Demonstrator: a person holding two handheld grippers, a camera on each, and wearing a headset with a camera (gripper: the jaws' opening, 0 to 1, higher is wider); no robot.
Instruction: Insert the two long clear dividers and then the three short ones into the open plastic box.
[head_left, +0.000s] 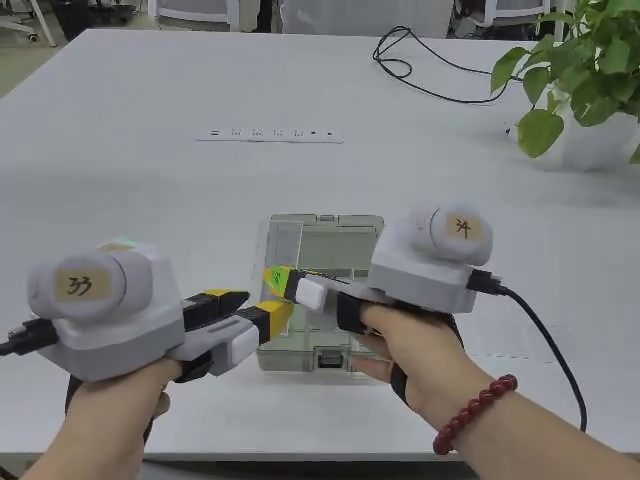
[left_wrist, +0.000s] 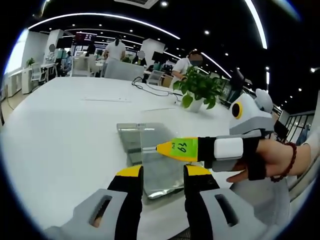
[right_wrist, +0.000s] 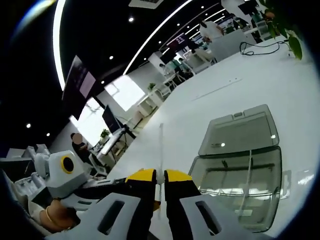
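The clear plastic box (head_left: 300, 358) lies on the white table close to me, its lid (head_left: 340, 245) folded open on the far side. My right gripper (head_left: 280, 282) reaches in from the right and is shut on a clear divider (head_left: 280, 245), held upright over the box's left end. In the right gripper view the divider's thin edge (right_wrist: 161, 150) rises between the shut jaws (right_wrist: 161, 175), with the box (right_wrist: 235, 190) to the right showing thin clear strips inside. My left gripper (head_left: 262, 305) is open just left of the box, its jaws (left_wrist: 162, 172) pointing at the box (left_wrist: 160, 182) below the divider (left_wrist: 157, 127).
A white power strip (head_left: 268, 133) lies mid-table beyond the box. A potted plant (head_left: 585, 70) stands at the far right, with a black cable (head_left: 420, 70) coiled beside it. The right gripper's cable (head_left: 545, 340) trails off to the right. People sit at desks far behind.
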